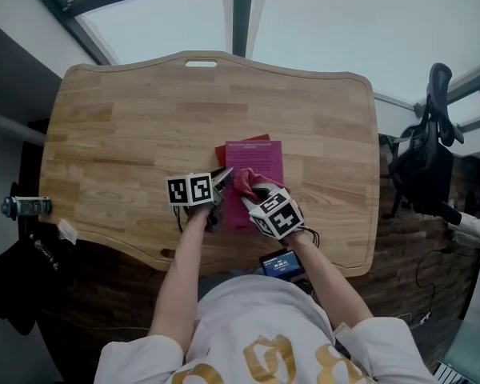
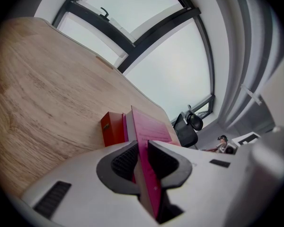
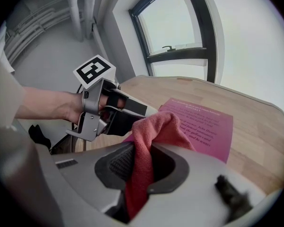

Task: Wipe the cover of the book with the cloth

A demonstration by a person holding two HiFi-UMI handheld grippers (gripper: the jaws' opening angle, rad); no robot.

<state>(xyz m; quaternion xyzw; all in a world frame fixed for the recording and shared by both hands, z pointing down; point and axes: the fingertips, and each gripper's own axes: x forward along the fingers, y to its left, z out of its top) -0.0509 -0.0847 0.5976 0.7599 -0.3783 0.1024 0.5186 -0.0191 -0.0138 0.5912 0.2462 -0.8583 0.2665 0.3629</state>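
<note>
Right tongs (image 3: pixel 142 150) — clenched on the cloth (image 3: pixel 154 126), a pink-red towelling rag. One fold runs down between the jaws, and a loose bunch humps out ahead of them. It looks soft, light and limp, so it will likely drag and fold under itself. The bite belongs on a thick wad, with enough free cloth ahead to lie flat on the cover.

Left tongs (image 2: pixel 141 148) — clamped on the near left edge of the book (image 2: pixel 151 129), a pad on either side of it. I judge the book thin and light, paperback-like. Its edge seems stiff enough to be pinned, but it would probably slide on smooth wood if let go. The magenta cover looks glossy and is probably slick under the rag. An edge hold off the wiping path seems the right place.

The book lies about mid-counter (image 1: pixel 128 134), printed cover up, its long side running away from the person. The cloth's bunch sits over the near left corner, just beside the left tongs. Whether it presses on the cover I can't tell.

Beyond is a red block (image 2: pixel 112 128); whether it is a box or a second book is unclear. It shows at the book's far left corner, either touching the book or partly under it, and could snag a long stroke.

Far off, past the counter's right end, stands an office chair (image 1: pixel 428 154).
</note>
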